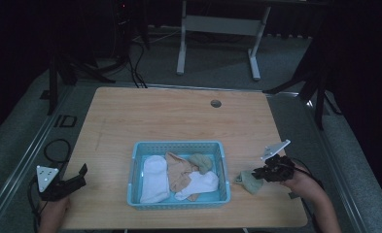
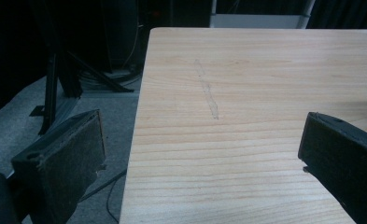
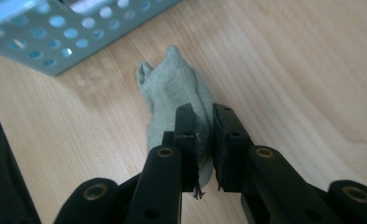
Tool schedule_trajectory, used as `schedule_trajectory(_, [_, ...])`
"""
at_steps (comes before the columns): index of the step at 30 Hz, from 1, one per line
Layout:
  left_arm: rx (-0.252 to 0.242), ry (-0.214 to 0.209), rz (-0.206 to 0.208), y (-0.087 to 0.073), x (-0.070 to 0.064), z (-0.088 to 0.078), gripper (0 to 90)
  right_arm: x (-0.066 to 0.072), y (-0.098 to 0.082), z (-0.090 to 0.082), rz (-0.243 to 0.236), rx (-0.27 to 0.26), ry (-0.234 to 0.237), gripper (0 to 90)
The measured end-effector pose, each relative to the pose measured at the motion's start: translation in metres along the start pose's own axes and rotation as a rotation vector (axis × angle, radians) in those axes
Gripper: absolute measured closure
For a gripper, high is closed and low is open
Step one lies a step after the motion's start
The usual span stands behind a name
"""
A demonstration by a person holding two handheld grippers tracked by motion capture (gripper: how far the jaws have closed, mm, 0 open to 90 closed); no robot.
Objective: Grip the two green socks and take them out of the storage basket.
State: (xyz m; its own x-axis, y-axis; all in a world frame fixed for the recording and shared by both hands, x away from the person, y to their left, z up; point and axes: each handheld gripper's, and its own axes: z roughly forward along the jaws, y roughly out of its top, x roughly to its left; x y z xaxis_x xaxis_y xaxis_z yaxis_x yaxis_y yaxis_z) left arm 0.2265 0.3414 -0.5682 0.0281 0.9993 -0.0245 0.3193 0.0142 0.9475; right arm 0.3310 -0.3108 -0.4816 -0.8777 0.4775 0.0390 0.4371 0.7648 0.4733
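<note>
The right claw is closed tight on a grey-green sock. One end of the sock is pinched between the two black jaws, and the rest sticks out past the tips and lies on the wooden surface. From above, the right claw sits near the right edge of the surface, and the sock lies just beside the blue basket, on its right side, outside it. The basket wall with its round holes is the closest thing to the sock, and it stands between the sock and the inside of the basket. Inside the basket lie a white sock, a tan sock, another white sock and a grey-green sock.

The left claw is far off at the left edge of the surface. Its jaws stand wide open with nothing between them, just bare wood under them.
</note>
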Motion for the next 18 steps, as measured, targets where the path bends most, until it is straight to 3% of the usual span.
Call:
schedule_trajectory(9, [0.0,0.0,0.001,0.0,0.0,0.0,0.3,-0.003,-0.012,0.019,0.032,0.029,0.011,80.4])
schedule_trajectory(12, [0.001,0.0,0.001,0.0,0.0,0.0,0.3,-0.004,-0.013,0.023,0.048,0.046,0.012,75.9])
schedule_trajectory(16, [0.001,0.0,0.0,0.0,0.0,0.0,0.4,-0.006,-0.009,0.015,0.076,0.035,0.005,64.9])
schedule_trajectory(18, [0.001,0.0,0.0,0.0,0.0,0.0,0.3,-0.006,-0.004,0.008,0.077,0.023,-0.006,63.5])
